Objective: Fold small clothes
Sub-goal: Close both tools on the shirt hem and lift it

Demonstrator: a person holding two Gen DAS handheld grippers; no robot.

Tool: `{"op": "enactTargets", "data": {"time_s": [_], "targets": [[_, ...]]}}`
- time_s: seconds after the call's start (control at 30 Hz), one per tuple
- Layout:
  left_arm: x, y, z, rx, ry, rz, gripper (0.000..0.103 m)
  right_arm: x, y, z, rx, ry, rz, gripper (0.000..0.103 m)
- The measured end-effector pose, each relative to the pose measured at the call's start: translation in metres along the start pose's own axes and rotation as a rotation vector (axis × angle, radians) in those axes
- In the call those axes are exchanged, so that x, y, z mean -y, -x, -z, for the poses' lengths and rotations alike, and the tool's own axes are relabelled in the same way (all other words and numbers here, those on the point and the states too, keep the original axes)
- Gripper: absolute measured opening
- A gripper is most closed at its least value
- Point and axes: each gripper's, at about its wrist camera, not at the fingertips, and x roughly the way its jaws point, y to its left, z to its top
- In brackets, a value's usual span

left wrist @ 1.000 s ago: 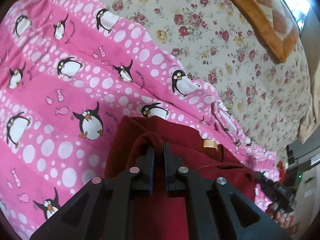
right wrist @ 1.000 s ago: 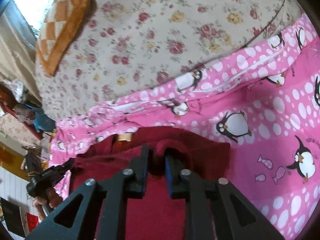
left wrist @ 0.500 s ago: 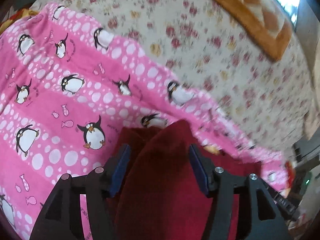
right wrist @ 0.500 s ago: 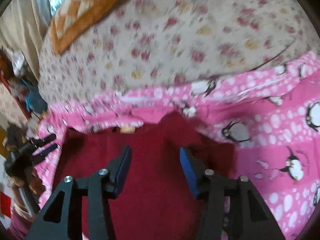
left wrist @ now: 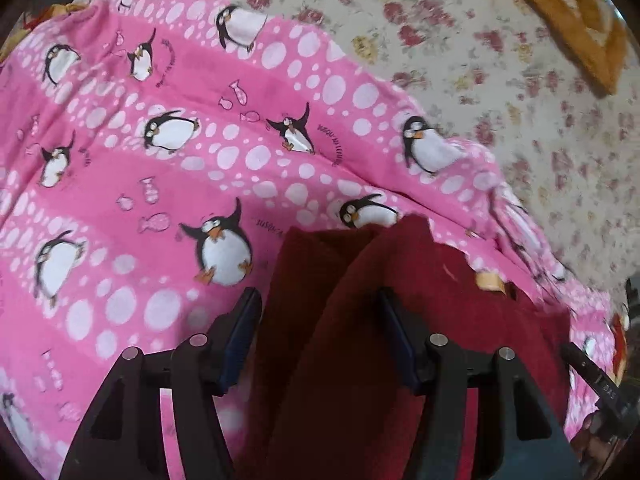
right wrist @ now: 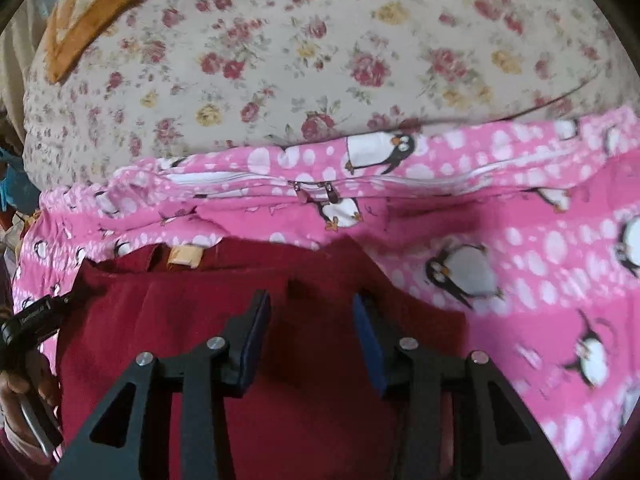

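On pink penguin blanket [left wrist: 120,208], dark red garment [right wrist: 312,420], tan label [right wrist: 185,256] unreadable.

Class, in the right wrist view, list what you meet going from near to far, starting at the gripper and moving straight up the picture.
right gripper → dark red garment → pink penguin blanket → floral sheet
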Motion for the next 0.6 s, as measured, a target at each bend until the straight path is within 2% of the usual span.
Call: {"op": "enactTargets", "data": {"time_s": [0.07, 0.2, 0.33, 0.47, 0.53, 0.6], "targets": [[-0.005, 0.021, 0.009, 0.008, -0.016, 0.035, 0.039, -0.001, 0.024, 0.012, -0.006, 0.033, -0.033, 0.048], [-0.017, 0.061, 0.033, 0.03, -0.034, 0.075, 0.039, -0.006, 0.063, 0.046, 0.004, 0.127, -0.018, 0.049], [-0.031, 0.082, 0.063, 0.018, -0.013, 0.039, 0.039, 0.005, 0.075, 0.076, -0.002, 0.134, 0.016, 0.049], [-0.045, 0.066, 0.096, -0.057, -0.02, -0.023, 0.039, 0.029, 0.052, 0.098, -0.081, 0.106, 0.08, 0.05], [-0.048, 0.071, 0.106, -0.001, -0.024, -0.014, 0.039, 0.038, 0.054, 0.1, -0.075, 0.055, 0.049, 0.051], [-0.046, 0.075, 0.108, -0.007, -0.031, -0.03, 0.039, 0.04, 0.064, 0.098, -0.078, 0.022, 0.05, 0.051]]}}
